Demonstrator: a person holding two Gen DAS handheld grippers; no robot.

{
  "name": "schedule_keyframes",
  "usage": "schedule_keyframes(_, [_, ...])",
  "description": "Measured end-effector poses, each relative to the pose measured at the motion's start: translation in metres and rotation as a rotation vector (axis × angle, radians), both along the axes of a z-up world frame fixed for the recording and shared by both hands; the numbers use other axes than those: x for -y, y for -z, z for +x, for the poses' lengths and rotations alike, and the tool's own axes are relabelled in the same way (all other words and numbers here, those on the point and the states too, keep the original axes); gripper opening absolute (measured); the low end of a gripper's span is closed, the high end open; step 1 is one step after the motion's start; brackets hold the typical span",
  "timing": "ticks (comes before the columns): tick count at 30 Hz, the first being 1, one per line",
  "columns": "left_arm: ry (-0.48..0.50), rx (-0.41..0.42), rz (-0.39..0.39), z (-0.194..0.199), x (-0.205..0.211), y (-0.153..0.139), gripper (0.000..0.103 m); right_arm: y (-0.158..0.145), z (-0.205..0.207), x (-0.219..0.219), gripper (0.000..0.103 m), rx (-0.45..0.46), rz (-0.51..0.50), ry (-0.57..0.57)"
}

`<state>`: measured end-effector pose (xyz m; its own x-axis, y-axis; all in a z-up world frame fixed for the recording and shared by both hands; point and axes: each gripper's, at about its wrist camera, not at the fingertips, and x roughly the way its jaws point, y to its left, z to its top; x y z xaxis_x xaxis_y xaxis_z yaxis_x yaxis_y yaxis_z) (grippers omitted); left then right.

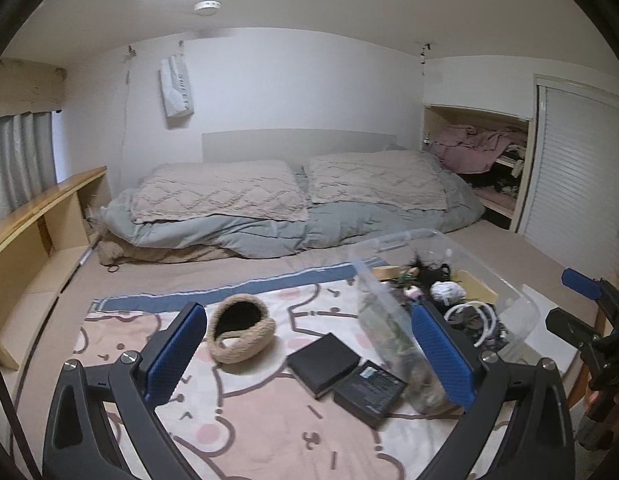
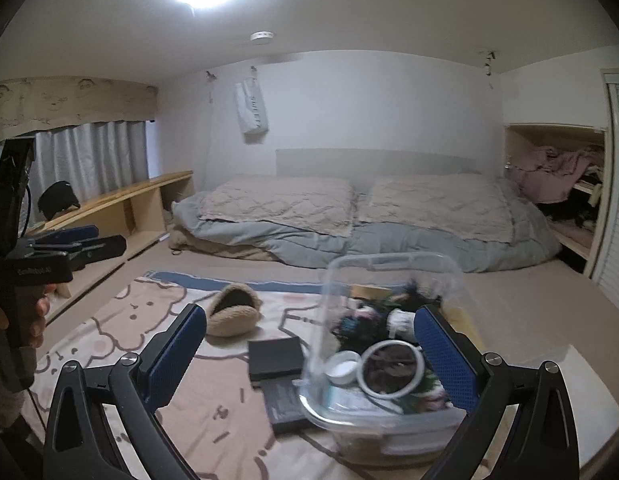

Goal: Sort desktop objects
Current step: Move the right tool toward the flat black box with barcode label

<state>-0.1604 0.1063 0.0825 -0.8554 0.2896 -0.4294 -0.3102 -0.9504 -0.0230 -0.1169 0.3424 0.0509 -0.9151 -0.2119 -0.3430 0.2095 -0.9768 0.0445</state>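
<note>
bin (image 2: 389, 420) contents — blurred, tangled | lower black case (image 2: 285, 404) — partly hidden by bin

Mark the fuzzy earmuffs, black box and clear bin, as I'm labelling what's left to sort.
fuzzy earmuffs (image 1: 242, 330), left wrist view, tan fleece rim.
black box (image 1: 323, 362), left wrist view, top face.
clear bin (image 2: 383, 258), right wrist view, far rim.

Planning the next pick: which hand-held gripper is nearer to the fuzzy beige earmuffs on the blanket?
Left, likely. The earmuffs lie just beyond the open left hand-held gripper, by its left finger. The open right hand-held gripper hangs over the clear bin, with the earmuffs farther off to its left.
</note>
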Motion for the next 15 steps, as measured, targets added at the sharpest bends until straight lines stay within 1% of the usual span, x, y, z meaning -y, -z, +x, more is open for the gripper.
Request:
schedule_keyframes(2, [-0.016, -0.014, -0.004, -0.001, 0.008, 0.003, 0.103, 0.002, -0.003, 0.01, 0.102, -0.014, -0.006, -0.015])
schedule_keyframes(3, [-0.024, -0.021, -0.002, -0.002, 0.014, 0.004, 0.103, 0.003, -0.006, 0.015, 0.092, -0.018, -0.006, -0.028])
schedule_keyframes(4, [-0.03, -0.028, 0.004, -0.003, 0.019, 0.005, 0.103, 0.005, -0.009, 0.021, 0.078, -0.017, -0.005, -0.037])
schedule_keyframes(6, [-0.04, -0.037, 0.006, -0.007, 0.026, 0.008, 0.103, 0.008, -0.018, 0.03, 0.069, 0.0, -0.012, -0.054])
schedule_keyframes(7, [-0.047, -0.042, 0.002, -0.008, 0.029, 0.009, 0.103, 0.01, -0.023, 0.034, 0.059, 0.009, -0.017, -0.067])
schedule_keyframes(9, [-0.058, -0.053, -0.01, -0.012, 0.035, 0.015, 0.103, 0.017, -0.032, 0.044, 0.045, 0.028, -0.013, -0.086])
schedule_keyframes(11, [-0.065, -0.059, -0.021, -0.017, 0.039, 0.022, 0.103, 0.026, -0.041, 0.056, 0.035, 0.036, 0.013, -0.099])
schedule_keyframes(12, [-0.066, -0.06, -0.027, -0.019, 0.041, 0.026, 0.103, 0.032, -0.045, 0.064, 0.028, 0.041, 0.034, -0.101])
schedule_keyframes(13, [-0.067, -0.06, -0.033, -0.021, 0.042, 0.031, 0.103, 0.038, -0.049, 0.069, 0.024, 0.045, 0.053, -0.1])
schedule_keyframes(14, [-0.07, -0.059, -0.036, -0.024, 0.044, 0.036, 0.102, 0.045, -0.053, 0.077, 0.022, 0.052, 0.079, -0.101])
schedule_keyframes(15, [-0.072, -0.057, -0.038, -0.027, 0.047, 0.043, 0.101, 0.051, -0.057, 0.085, 0.018, 0.059, 0.106, -0.105])
